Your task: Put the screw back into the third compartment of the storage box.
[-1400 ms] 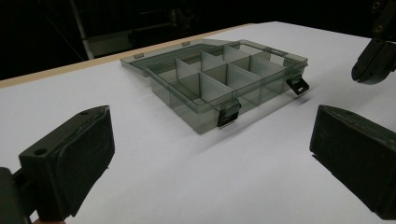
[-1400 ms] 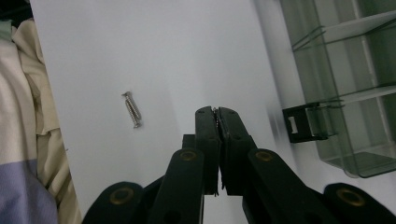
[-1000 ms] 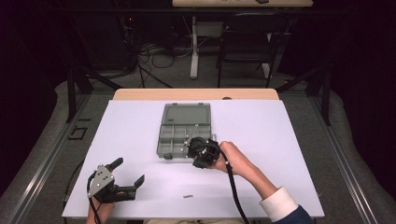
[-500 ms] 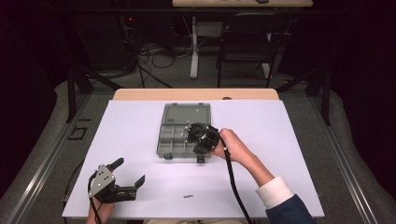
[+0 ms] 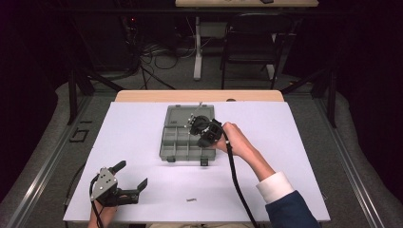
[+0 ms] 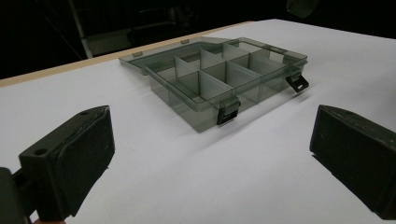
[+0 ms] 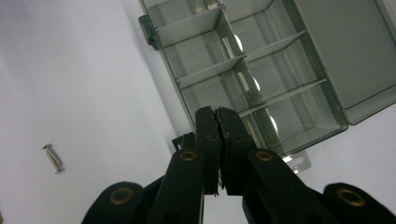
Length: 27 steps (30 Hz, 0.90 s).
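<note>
The grey compartment box (image 5: 187, 135) lies open near the middle of the white table (image 5: 142, 123), its clear lid folded flat on the far side and two latches hanging from its near wall. Thin dividers split the tray into several cells, and those that can be seen into look bare.

The right gripper (image 5: 202, 129) hovers over the box's right half, above the cells nearest the person's right hand (image 5: 235, 140). In the right gripper view its jaws are pressed together at the tips with the merest slit between them; something tiny may sit at the very tip, but it is too small to tell whether anything is pinched there. That view looks down past the jaws onto the box (image 7: 261, 74), with one latch just beside the jaw tips.

A small screw (image 5: 191, 199) lies on the table in front of the box, well apart from it, near the table's front edge. The right gripper view shows the screw (image 7: 53, 157) off to the side of the box.

The left gripper (image 5: 130, 178) rests at the table's front left corner, well apart from the box, its jaws spread wide and holding nothing. In the left gripper view the box (image 6: 224, 79) stands between the two open jaws, farther off.
</note>
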Available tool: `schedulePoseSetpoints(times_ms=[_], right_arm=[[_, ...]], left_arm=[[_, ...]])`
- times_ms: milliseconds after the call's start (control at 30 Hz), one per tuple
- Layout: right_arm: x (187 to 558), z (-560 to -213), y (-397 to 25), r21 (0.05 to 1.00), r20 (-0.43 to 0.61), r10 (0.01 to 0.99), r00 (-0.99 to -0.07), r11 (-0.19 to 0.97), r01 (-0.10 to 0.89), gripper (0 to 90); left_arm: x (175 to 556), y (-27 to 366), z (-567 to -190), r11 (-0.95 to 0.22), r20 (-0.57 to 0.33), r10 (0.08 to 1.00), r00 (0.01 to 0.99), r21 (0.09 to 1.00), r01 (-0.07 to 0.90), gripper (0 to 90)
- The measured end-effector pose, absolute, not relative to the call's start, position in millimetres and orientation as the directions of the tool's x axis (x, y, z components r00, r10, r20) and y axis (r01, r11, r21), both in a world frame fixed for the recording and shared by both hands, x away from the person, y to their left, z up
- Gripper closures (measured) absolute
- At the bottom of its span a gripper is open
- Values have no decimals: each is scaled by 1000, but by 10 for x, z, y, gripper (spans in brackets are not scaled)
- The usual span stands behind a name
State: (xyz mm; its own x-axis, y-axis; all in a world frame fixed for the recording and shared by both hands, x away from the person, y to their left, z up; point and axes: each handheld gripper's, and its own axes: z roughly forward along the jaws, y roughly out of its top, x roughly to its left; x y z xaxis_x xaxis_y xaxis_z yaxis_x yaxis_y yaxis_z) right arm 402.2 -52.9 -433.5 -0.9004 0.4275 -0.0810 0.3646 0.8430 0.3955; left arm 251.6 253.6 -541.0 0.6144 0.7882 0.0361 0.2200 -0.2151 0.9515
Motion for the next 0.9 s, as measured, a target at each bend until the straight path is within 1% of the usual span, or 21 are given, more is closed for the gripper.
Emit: schedulePoseSetpoints(times_ms=[67,433,833,900], right_arm=[[4055,-4333,-520,404,-86,432,-898,839,365,881],[4240,-4385,-427,376,-126,467,-875,839,394,881],[4479,-4548,-337,351,-116,509,-853,824,444,881],[4525,-4597,-330,360,-113,511,-852,820,444,881]], left_arm=[[2515,2537,-5409,-219,37,787,616,950,222,1],[2511,2542,-5406,-214,36,788,614,952,218,1],[2519,2537,-5411,-215,36,787,615,952,220,1],[2518,2536,-5413,-212,34,789,613,952,219,1]])
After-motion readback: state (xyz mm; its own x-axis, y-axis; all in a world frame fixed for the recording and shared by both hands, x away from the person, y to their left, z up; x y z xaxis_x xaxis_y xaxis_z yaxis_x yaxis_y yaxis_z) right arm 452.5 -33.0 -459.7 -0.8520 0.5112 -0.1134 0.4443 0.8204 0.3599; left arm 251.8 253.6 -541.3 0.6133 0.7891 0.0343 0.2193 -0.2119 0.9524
